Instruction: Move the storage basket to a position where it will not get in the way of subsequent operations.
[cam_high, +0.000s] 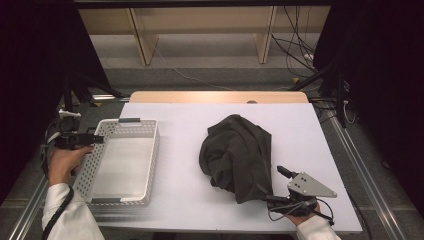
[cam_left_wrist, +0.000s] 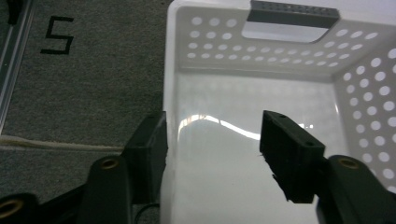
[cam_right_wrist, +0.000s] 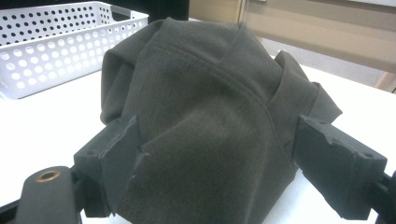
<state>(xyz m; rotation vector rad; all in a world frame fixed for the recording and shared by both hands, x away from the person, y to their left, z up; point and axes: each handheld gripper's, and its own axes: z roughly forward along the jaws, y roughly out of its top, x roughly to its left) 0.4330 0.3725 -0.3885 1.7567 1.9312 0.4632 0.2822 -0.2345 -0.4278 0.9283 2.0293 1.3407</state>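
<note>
White table (cam_high: 180, 195), perforated white basket (cam_high: 102, 131), crumpled dark garment (cam_high: 235, 155)

basket (cam_high: 150, 150): white plastic, walls patterned with rows of round holes, plain glossy floor
basket handles (cam_left_wrist: 292, 14): grey strips at the two short ends
garment (cam_high: 237, 155): dark olive-grey cloth, plain, no print
counter (cam_high: 175, 200): white top, pale wood edge at the far side
left gripper (cam_left_wrist: 212, 144): black jaws, brass-coloured rivets
right gripper (cam_right_wrist: 217, 163): black jaws; grey three-cornered plate on top in the high view
floor (cam_left_wrist: 84, 84): speckled grey carpet, a black "5" marked on it
sleeves (cam_high: 65, 212): white
</note>
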